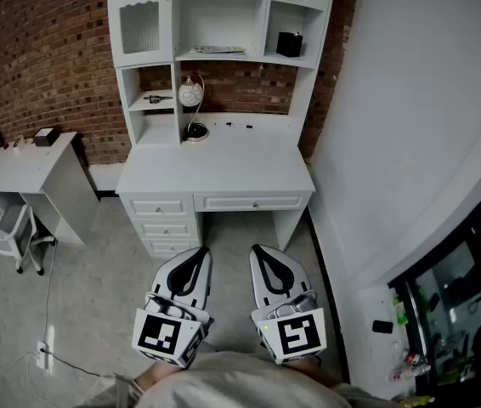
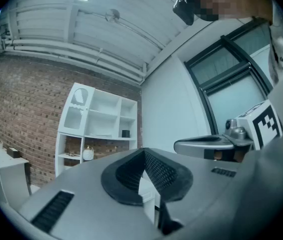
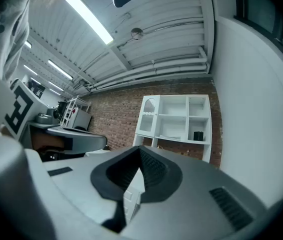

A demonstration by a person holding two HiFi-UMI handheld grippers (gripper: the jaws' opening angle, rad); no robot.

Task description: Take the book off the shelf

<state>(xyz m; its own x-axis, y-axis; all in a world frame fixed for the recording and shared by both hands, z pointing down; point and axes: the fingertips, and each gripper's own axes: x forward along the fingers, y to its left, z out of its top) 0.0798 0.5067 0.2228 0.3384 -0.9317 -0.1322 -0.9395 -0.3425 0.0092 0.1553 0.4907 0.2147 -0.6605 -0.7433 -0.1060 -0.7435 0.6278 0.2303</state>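
Two grippers sit side by side close to the person's body, both with jaws pressed together on nothing. The left gripper [image 1: 198, 255] and right gripper [image 1: 260, 253] point toward a white desk [image 1: 223, 172], with a strip of bare floor [image 1: 232, 232] between them and its drawer fronts. The book [image 1: 217, 49] lies flat on the middle shelf of the hutch [image 1: 143, 24] above the desk, far from both grippers, with open space above it in its compartment. Just right of it, in the next compartment, stands a small black box [image 1: 289, 44]. Lower down, a round white lamp [image 1: 191, 93] stands at the desk's far left, and a pen [image 1: 239, 126] lies near the brick wall [image 1: 45, 49]. A white wall [image 1: 402, 117] closes in the right side. To the left stand a side table [image 1: 28, 172] and a chair [image 1: 7, 232], well apart from the desk.
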